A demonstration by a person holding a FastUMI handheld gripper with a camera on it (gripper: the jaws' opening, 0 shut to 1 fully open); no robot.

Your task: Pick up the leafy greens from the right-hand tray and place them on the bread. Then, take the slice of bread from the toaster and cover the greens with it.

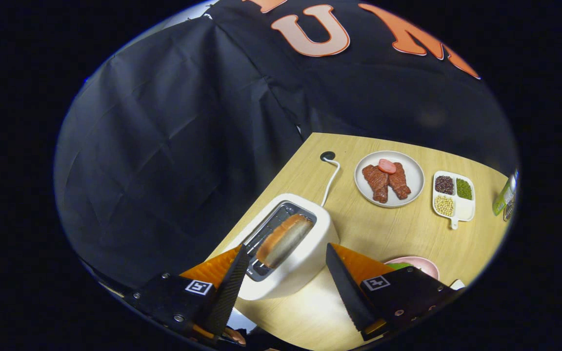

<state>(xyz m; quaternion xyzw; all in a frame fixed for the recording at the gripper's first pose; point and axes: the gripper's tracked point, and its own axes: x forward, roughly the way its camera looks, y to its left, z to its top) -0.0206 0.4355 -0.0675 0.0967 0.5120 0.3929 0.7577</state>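
Gripper view: your hand-held gripper (286, 253) hangs spread over the white toaster (305, 253); pinch the light, crumbly browned bread slice (283, 239) gently across its flat faces.

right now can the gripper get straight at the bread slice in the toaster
Probably yes. The gripper is open, fingers spread either side of the toaster, and the bread slice stands up out of the slot just ahead of them with nothing covering it.

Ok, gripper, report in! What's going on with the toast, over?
Gripper open, jaws apart above the toaster. Bread slice upright in the slot, just ahead, untouched. Nothing between jaws and bread.
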